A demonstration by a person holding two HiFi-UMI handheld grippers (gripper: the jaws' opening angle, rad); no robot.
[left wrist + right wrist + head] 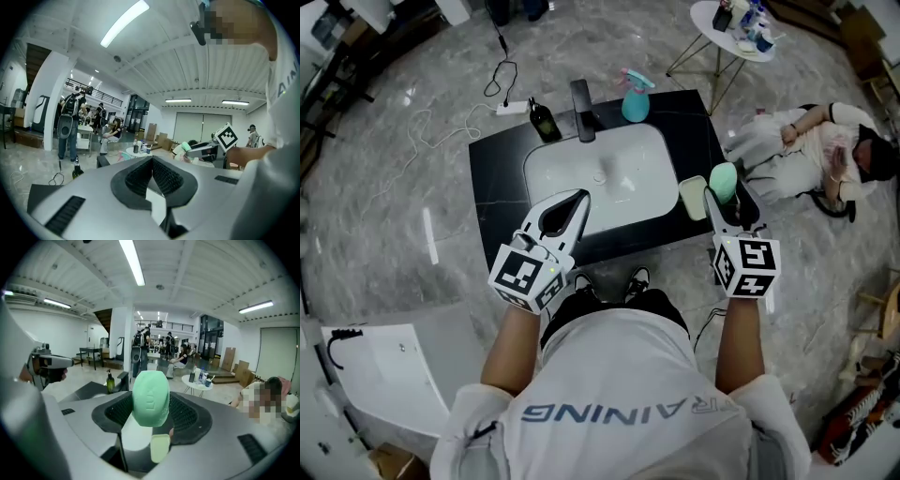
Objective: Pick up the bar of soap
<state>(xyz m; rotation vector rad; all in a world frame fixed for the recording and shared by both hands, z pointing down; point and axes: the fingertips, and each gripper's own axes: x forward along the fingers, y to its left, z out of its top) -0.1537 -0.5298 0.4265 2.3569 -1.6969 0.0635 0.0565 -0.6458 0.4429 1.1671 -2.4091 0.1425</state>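
A pale green oval bar of soap [151, 398] sits clamped upright between the jaws of my right gripper [151, 401], lifted off the counter. In the head view the soap [724, 180] shows above the right gripper [718, 190], just right of a cream soap dish [692, 198] on the black counter [497, 183]. My left gripper [575, 200] hangs over the front left of the white basin [619, 178], its jaws shut with nothing between them; in the left gripper view its ribbed pads [140, 176] meet at the tips.
A black faucet [582, 111], a dark bottle [544, 122] and a teal spray bottle [635, 97] stand along the counter's back edge. A person [811, 150] lies on the floor to the right. A round white side table [733, 33] with bottles stands beyond. Cables [459, 117] trail at the left.
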